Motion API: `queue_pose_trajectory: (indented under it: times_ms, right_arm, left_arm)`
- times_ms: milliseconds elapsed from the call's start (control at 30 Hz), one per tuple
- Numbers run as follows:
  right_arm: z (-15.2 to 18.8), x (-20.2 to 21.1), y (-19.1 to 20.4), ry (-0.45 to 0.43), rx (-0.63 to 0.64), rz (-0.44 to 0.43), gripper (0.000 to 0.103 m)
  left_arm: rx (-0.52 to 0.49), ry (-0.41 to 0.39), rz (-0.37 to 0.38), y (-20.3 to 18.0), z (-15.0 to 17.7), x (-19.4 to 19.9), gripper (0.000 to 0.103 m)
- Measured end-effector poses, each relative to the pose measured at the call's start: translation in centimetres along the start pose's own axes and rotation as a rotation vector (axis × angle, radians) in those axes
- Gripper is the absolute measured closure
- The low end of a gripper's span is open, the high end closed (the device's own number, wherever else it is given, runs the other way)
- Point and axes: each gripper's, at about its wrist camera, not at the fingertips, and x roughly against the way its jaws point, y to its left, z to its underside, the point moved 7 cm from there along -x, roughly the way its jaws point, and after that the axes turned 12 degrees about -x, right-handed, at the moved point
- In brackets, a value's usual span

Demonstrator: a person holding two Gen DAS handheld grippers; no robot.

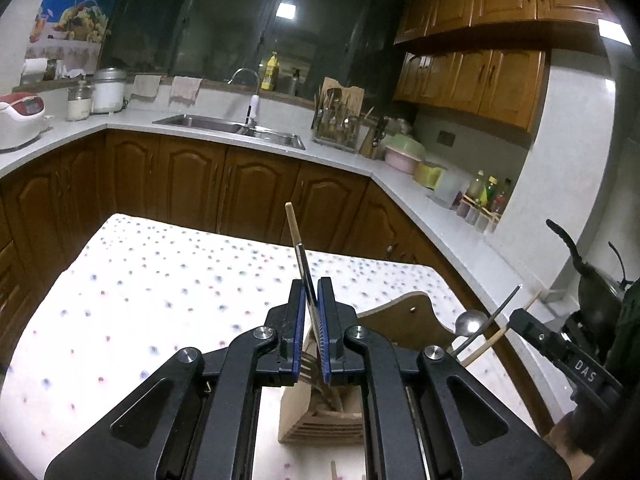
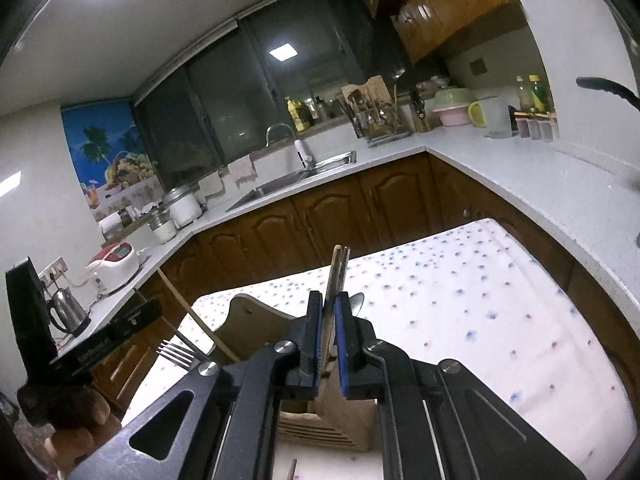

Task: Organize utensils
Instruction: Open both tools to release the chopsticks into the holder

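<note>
My left gripper [image 1: 311,285] is shut on a fork [image 1: 304,264], held upright with its wooden handle end up and its tines down. Straight below it a wooden utensil holder [image 1: 320,416] stands on the dotted tablecloth [image 1: 160,300]. My right gripper [image 2: 328,298] is shut on a bundle of thin handles [image 2: 338,266] with a spoon bowl [image 2: 357,302] beside them, above the same holder [image 2: 332,412]. In the left wrist view the right gripper [image 1: 520,318] hangs to the right with the spoon [image 1: 472,322] and sticks. In the right wrist view the left gripper [image 2: 154,310] and the fork's tines [image 2: 176,354] are at the left.
A wooden chair back [image 1: 416,316] rises beside the holder. Behind the table runs an L-shaped counter with a sink [image 1: 236,126], a utensil rack [image 1: 338,128], a rice cooker [image 1: 20,118], bowls and bottles. A kettle [image 2: 66,312] stands at the left.
</note>
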Motion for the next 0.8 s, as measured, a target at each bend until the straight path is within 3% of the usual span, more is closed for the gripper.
queue_pose_trajectory:
  times_ms: [367, 500, 567, 633, 700, 767, 800]
  right_arm:
    - [-0.1, -0.1, -0.4, 0.006, -0.012, -0.004, 0.096]
    - [-0.3, 0.1, -1.0, 0.009, -0.044, -0.015, 0.088]
    - [-0.5, 0.6, -1.3, 0.0, -0.06, -0.018, 0.079]
    - [-0.9, 1.3, -1.5, -0.014, -0.08, -0.03, 0.065]
    - [-1.2, 2.1, -1.6, -0.031, -0.099, -0.044, 0.046]
    - [-1.5, 3.2, -1.5, -0.055, -0.11, -0.06, 0.036]
    - [-1.6, 3.9, -1.5, -0.07, -0.113, -0.064, 0.029]
  left_arm:
    - [0.005, 0.031, 0.014, -0.2, 0.0, -0.2, 0.097]
    - [0.022, 0.038, 0.03, 0.0, 0.0, 0.1, 0.096]
    - [0.03, 0.038, 0.039, 0.0, -0.2, 0.6, 0.088]
    - [0.038, 0.027, 0.038, 0.1, -0.4, 1.4, 0.067]
    - [0.048, 0.013, 0.031, 0.2, -0.6, 2.5, 0.054]
    - [0.049, -0.004, 0.025, 0.3, -0.7, 3.8, 0.047]
    - [0.05, -0.009, 0.016, 0.4, -0.5, 4.6, 0.035]
